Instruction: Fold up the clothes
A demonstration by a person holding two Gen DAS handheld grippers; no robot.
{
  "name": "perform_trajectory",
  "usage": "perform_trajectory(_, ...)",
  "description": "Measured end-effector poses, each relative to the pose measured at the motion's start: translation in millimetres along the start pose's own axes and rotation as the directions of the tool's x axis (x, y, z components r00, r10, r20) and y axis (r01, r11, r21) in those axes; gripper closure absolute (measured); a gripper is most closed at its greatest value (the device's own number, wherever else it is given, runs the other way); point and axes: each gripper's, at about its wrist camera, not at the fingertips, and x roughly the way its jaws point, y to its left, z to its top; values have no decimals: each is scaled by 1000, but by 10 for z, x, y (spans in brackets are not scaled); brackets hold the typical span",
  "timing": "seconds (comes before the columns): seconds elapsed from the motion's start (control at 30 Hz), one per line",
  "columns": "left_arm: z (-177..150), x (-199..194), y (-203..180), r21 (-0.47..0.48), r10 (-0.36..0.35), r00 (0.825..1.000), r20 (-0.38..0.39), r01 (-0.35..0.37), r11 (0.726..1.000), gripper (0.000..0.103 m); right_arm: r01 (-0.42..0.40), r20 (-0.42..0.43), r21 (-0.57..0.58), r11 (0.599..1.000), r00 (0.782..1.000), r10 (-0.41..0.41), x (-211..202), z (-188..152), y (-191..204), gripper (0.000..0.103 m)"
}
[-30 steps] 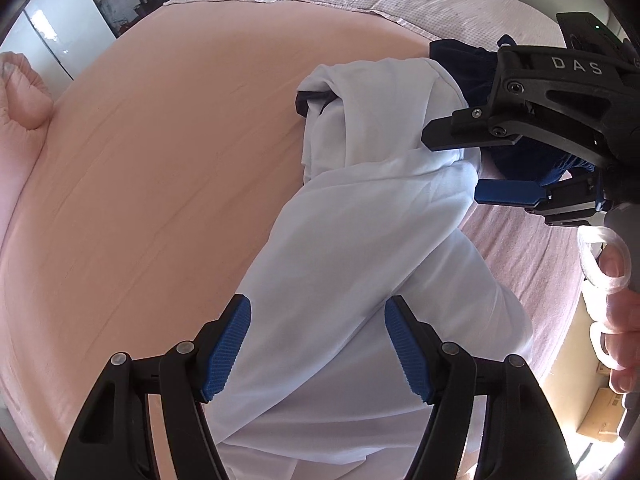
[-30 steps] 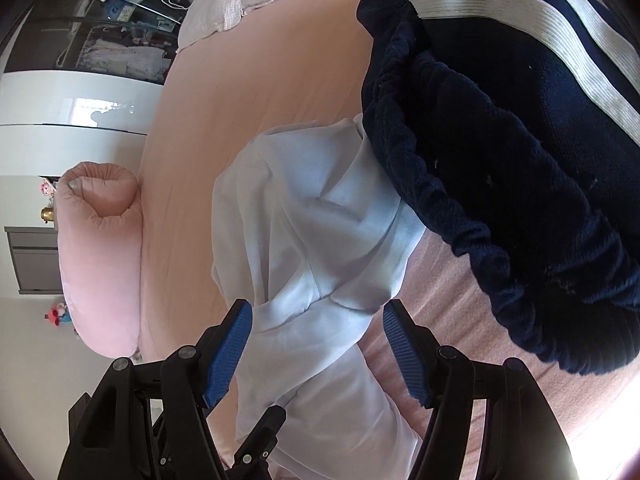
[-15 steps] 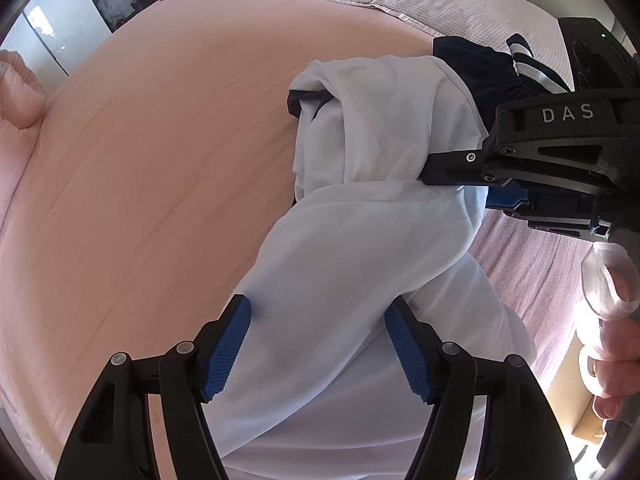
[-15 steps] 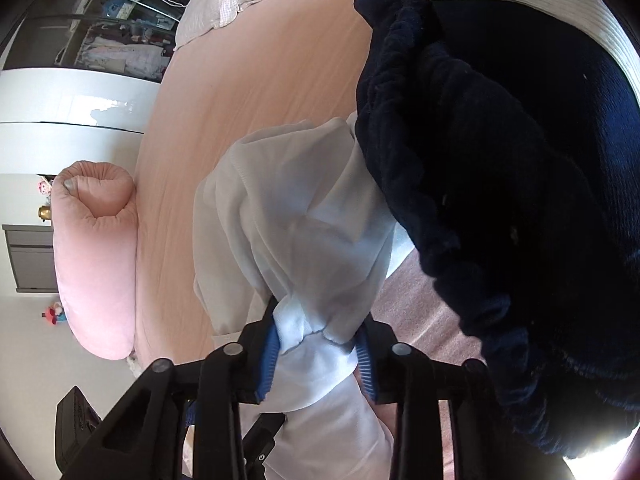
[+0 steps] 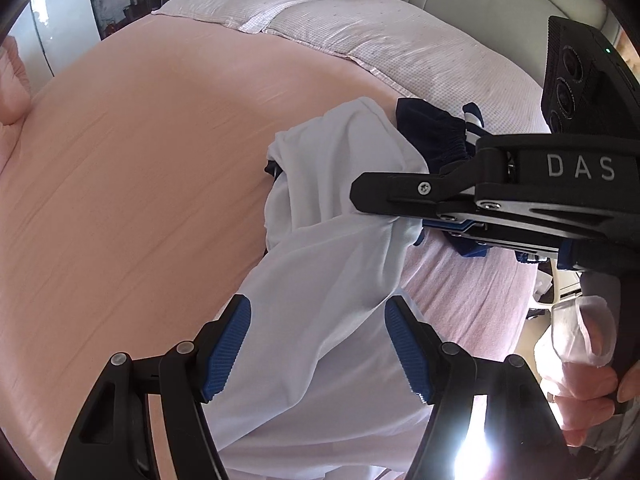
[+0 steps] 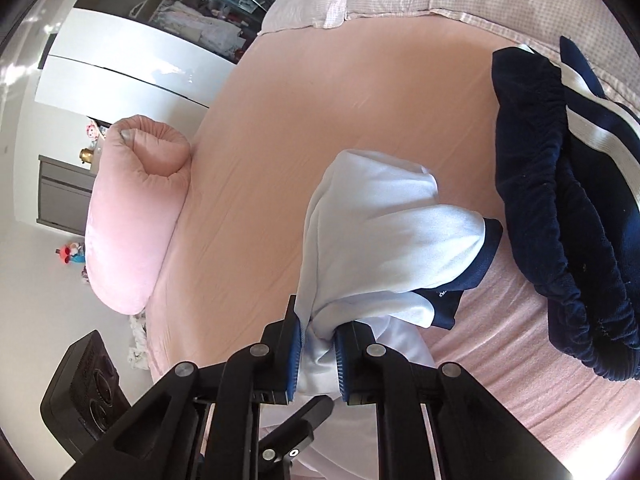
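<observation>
Right wrist view shows the right gripper (image 6: 318, 350) clenched on a bunched fold of the soft, light white cotton shirt (image 6: 384, 236) on the pink bed (image 6: 340, 112), best taken by its hem, while the left gripper (image 5: 318, 350) hangs released above it.

The white cotton shirt (image 6: 384, 232) lies on the wide pink bed sheet (image 6: 320, 120). The dark blue striped garment (image 6: 560, 200) lies just right of it. The fat pink bolster cushion (image 6: 132, 216) sits far left, at the bed's edge. Pale checked pillows (image 5: 360, 40) lie behind.
</observation>
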Motion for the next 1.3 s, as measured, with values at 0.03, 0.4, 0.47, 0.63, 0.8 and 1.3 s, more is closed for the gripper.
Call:
perform_trajectory(0.03,2,-25,61,-13,-24,1000,4,24,1000,35,-9,-3,-6,1000,1000,9,-3,6,40,90)
perform_trajectory(0.4,160,163,114,-99,-128,990,65,135,986,35,-54,-27,-21,998,998,53,-172,-26,120,90)
perform_trajectory(0.47,170,210,180,-141,-128,988,89,140,980,37,-54,-27,-20,998,998,53,-186,2,124,90)
perform_trajectory(0.63,168,286,267,-190,-115,990,84,129,973,83,-34,-38,-30,999,999,33,-179,37,156,90)
perform_trajectory(0.8,144,316,307,-227,-132,988,82,147,963,86,-17,-50,-47,999,999,15,-108,50,213,90)
perform_trajectory(1.3,93,323,513,-265,-73,994,81,92,960,86,140,-49,35,990,989,-138,-394,-114,-247,43)
